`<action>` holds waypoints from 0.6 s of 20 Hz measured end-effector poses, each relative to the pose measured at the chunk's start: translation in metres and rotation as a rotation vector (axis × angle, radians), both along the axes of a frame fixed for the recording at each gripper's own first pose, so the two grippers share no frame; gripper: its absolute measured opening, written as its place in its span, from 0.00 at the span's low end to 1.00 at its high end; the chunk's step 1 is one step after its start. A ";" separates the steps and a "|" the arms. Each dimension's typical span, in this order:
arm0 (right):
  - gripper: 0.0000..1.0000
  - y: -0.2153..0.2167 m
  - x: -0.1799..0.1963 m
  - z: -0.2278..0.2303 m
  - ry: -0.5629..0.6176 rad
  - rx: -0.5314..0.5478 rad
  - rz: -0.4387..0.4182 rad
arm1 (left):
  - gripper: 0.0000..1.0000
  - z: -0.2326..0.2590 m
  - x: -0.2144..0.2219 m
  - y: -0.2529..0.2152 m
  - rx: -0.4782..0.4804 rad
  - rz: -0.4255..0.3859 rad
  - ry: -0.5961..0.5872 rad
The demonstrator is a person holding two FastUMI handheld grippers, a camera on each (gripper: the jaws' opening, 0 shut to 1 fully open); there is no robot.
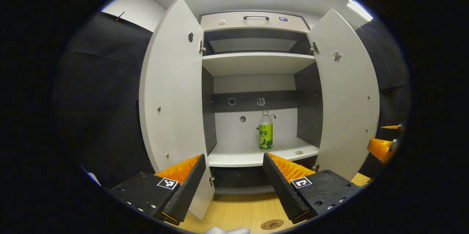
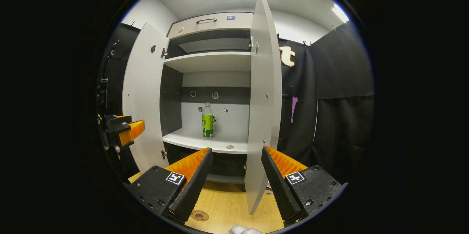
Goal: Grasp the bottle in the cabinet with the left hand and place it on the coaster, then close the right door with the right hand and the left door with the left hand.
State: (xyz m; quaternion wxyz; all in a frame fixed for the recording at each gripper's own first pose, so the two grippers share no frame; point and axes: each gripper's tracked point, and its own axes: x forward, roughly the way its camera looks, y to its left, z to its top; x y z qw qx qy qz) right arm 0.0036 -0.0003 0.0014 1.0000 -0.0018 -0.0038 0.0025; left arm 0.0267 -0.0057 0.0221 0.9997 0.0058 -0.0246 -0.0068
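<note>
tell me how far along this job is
Nothing looks done yet. The bottle stands upright on the cabinet shelf, and the coaster on the table is bare. The left gripper is open, facing the bottle. Left: grasp, place, then shut the right door and left door.

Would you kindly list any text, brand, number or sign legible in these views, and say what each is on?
None can be read.
bottle: green label carries print, too small and blurred.
coaster: round emblem, blurred.
left gripper and right gripper: square black-and-white marker patterns, no words.
</note>
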 end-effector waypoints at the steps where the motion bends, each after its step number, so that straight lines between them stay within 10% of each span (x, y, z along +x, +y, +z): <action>1: 0.83 -0.001 -0.001 0.000 -0.001 -0.002 -0.002 | 0.96 0.005 0.008 -0.003 -0.005 -0.004 -0.006; 12: 0.83 -0.037 -0.028 0.003 0.013 -0.008 -0.087 | 0.96 0.043 0.161 -0.086 -0.029 -0.115 -0.076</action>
